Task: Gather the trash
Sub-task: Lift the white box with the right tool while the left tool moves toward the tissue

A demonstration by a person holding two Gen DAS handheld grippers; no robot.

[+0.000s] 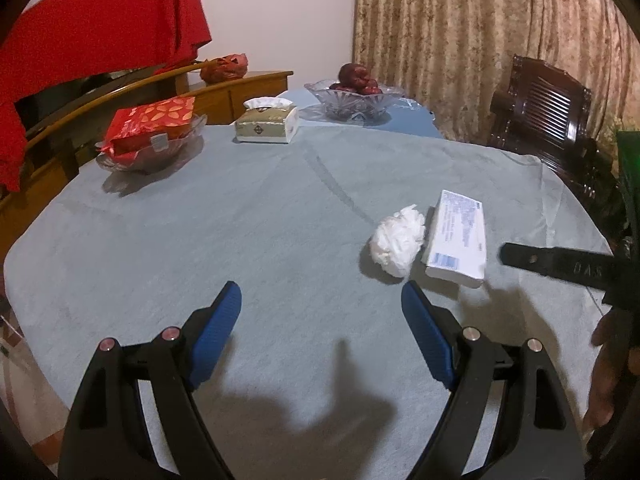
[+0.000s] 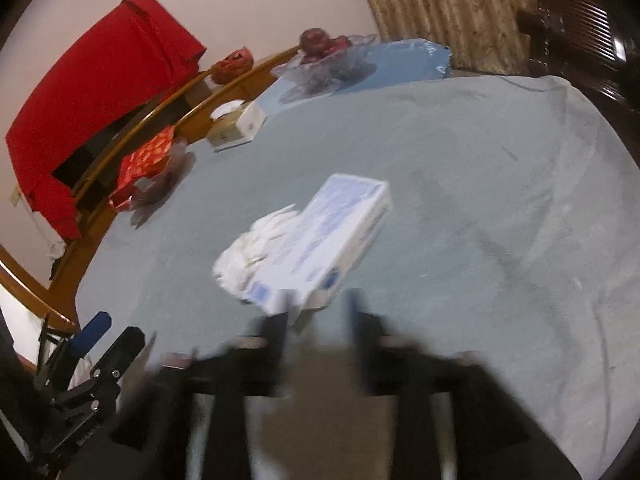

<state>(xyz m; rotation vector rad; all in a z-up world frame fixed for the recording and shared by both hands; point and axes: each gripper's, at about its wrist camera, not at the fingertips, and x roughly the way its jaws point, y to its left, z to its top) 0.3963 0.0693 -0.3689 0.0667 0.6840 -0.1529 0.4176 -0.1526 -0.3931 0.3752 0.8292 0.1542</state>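
Observation:
A crumpled white wad (image 1: 398, 240) lies on the grey-blue tablecloth (image 1: 240, 240), touching the left side of a flat white and blue box (image 1: 456, 240). My left gripper (image 1: 320, 308) hovers open over bare cloth, nearer than the wad and to its left, with nothing between its blue pads. One black finger (image 1: 552, 264) of my right gripper reaches in from the right, just clear of the box. In the right wrist view the right gripper (image 2: 318, 320) is blurred, with a gap between its fingers, directly behind the box's (image 2: 332, 236) near end. The wad (image 2: 248, 248) lies left of the box.
At the back of the table stand a tissue box (image 1: 267, 124), a glass dish of red packets (image 1: 152, 136) and a glass fruit bowl (image 1: 356, 96). A dark wooden chair (image 1: 548, 120) is at the far right edge. A person's hand (image 1: 608, 360) shows at the right.

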